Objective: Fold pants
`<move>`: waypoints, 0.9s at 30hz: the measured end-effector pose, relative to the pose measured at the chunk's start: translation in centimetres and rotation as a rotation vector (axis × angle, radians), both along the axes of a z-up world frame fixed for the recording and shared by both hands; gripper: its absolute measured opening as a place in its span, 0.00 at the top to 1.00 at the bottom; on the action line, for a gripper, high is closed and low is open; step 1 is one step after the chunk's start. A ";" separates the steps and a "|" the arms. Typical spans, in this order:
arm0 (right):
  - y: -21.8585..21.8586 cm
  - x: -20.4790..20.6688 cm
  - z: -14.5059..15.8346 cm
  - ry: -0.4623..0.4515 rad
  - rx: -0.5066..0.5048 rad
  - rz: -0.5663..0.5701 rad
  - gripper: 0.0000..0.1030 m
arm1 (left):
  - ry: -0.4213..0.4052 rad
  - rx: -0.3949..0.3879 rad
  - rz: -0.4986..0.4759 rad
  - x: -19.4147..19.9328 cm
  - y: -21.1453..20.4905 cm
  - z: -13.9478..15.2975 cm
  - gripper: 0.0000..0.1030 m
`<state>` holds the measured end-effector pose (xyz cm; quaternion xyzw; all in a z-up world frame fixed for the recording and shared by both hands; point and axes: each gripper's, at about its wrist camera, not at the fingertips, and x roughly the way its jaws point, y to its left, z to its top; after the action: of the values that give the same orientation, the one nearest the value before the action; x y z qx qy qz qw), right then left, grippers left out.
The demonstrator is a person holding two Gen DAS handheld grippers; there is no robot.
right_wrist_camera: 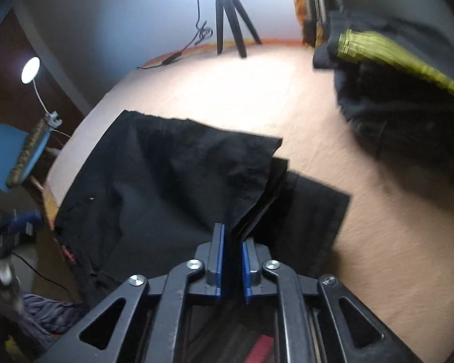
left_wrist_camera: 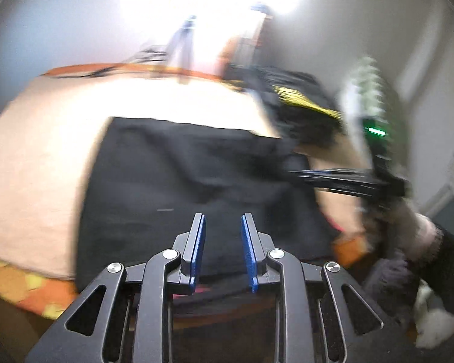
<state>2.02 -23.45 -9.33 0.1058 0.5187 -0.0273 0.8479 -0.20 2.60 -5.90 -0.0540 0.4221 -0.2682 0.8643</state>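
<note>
Black pants (left_wrist_camera: 181, 181) lie partly folded on a peach bed cover (left_wrist_camera: 36, 163). My left gripper (left_wrist_camera: 222, 220) is open and empty, just above the near edge of the pants. In the right wrist view my right gripper (right_wrist_camera: 233, 236) is shut on a bunched fold of the black pants (right_wrist_camera: 172, 181) and lifts their edge off the peach cover (right_wrist_camera: 363, 242). The right gripper also shows blurred in the left wrist view (left_wrist_camera: 333, 178), at the pants' right side.
A dark garment pile with a yellow-green band (right_wrist_camera: 387, 57) lies at the far right of the bed. A black tripod (right_wrist_camera: 230, 15) and a cable stand at the far edge. A lamp (right_wrist_camera: 30, 69) and a blue chair (right_wrist_camera: 12, 154) stand left of the bed.
</note>
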 end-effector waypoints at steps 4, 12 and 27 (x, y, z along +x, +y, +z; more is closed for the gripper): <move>1.0 -0.5 2.5 -0.042 -0.139 -0.010 0.77 | 0.010 0.065 0.125 1.0 3.3 -1.2 0.78; 4.8 1.4 7.2 -0.137 -0.116 0.074 0.64 | 0.116 0.096 0.234 2.7 6.2 -4.7 0.78; 15.5 12.3 1.6 0.123 0.178 0.278 0.63 | 0.216 -0.018 0.273 3.5 8.4 -6.8 0.65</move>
<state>14.28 -7.92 -7.71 0.1058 0.5796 0.1301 0.7975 3.26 10.96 -12.73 -0.1470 0.4991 -0.1449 0.8416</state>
